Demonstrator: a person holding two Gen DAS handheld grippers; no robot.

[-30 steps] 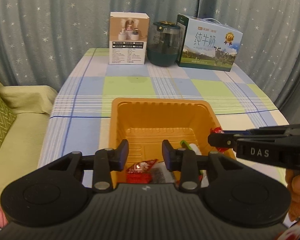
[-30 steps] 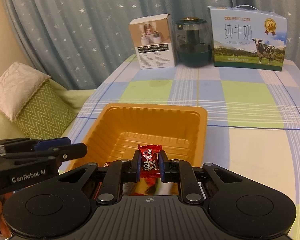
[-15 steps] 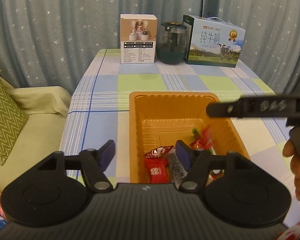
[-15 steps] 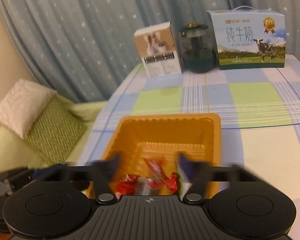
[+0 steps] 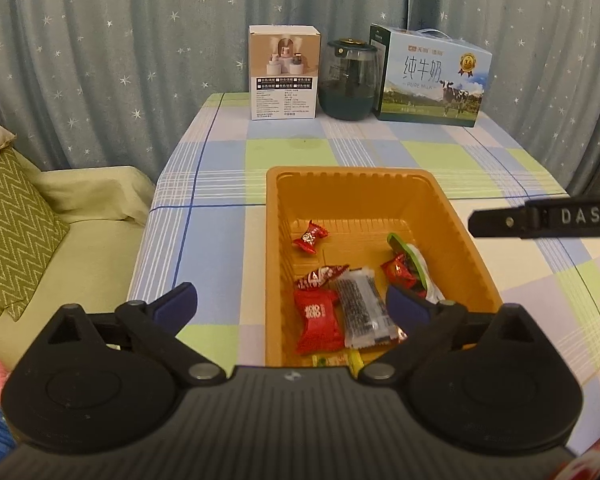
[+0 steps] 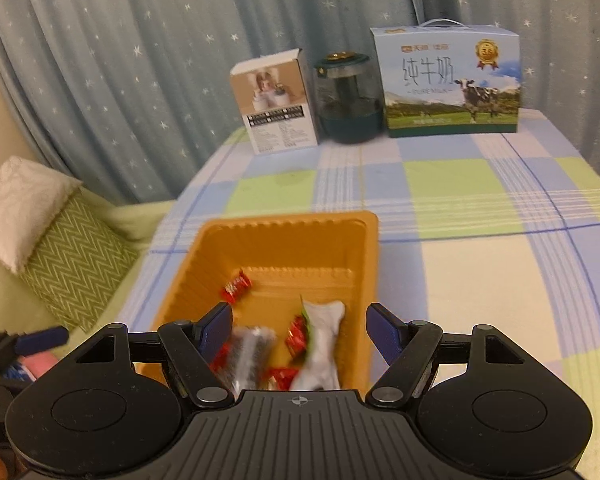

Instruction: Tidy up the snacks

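Over the orange tray [image 5: 274, 240] of snacks [image 5: 315, 322], the left gripper [image 5: 292, 300] is opening, empty; the right gripper [image 6: 300, 330] stands released, holding nothing.

Table [image 5: 380, 152] carries a checked blue, green and white cloth. Grey-blue star-printed curtains [image 5: 120, 60] hang directly behind the table. A pale green sofa [image 5: 80, 240] stands left of the table, bearing a zigzag-patterned cushion [image 5: 12, 232]. Lighting is warm and dim.

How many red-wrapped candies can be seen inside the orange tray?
4 visible in the orange tray: one toward its far left, one mid-left, a large one near left, one right. Others may be hidden.
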